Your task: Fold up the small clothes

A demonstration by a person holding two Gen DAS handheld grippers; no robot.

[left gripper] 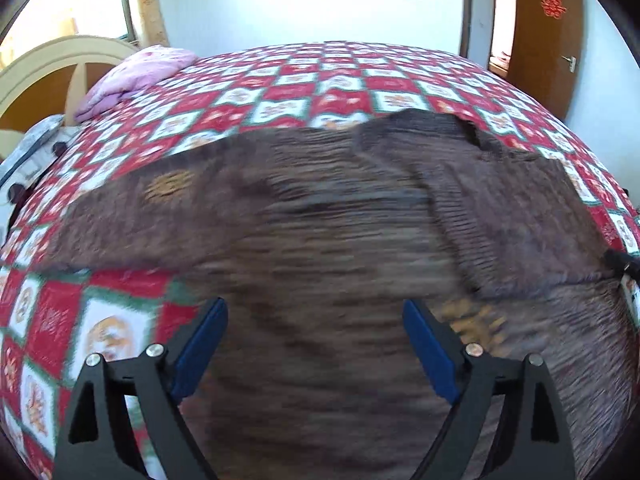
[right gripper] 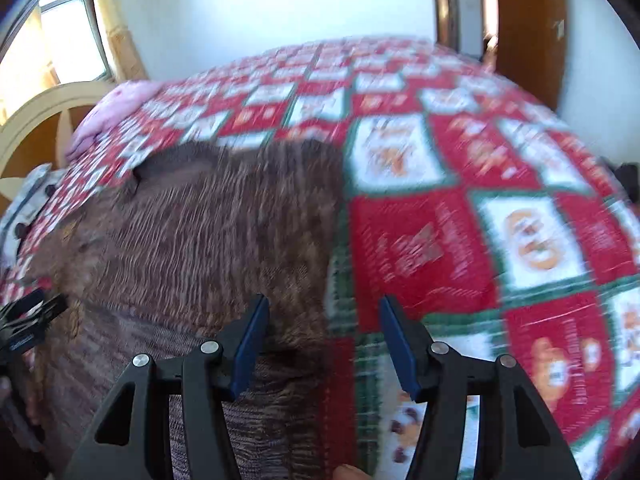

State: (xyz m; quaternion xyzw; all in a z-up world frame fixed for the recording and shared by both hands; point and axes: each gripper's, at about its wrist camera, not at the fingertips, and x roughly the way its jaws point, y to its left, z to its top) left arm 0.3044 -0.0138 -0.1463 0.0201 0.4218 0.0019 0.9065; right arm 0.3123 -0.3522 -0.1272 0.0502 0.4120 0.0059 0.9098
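A brown ribbed knit garment (left gripper: 320, 216) lies spread on the bed, with one part folded over on its right side. My left gripper (left gripper: 314, 312) is open and empty just above the garment's near middle. My right gripper (right gripper: 324, 308) is open and empty over the garment's right edge (right gripper: 224, 240), where the brown cloth meets the bedcover. The left gripper's tip shows at the left edge of the right wrist view (right gripper: 28, 320). Both views are blurred by motion.
The bed carries a red, white and green checked cover (left gripper: 328, 80) (right gripper: 460, 208). A pink folded cloth (left gripper: 136, 76) lies at the far left by the cream headboard (left gripper: 52, 68). A brown door (left gripper: 548, 36) stands at the far right, past a white wall.
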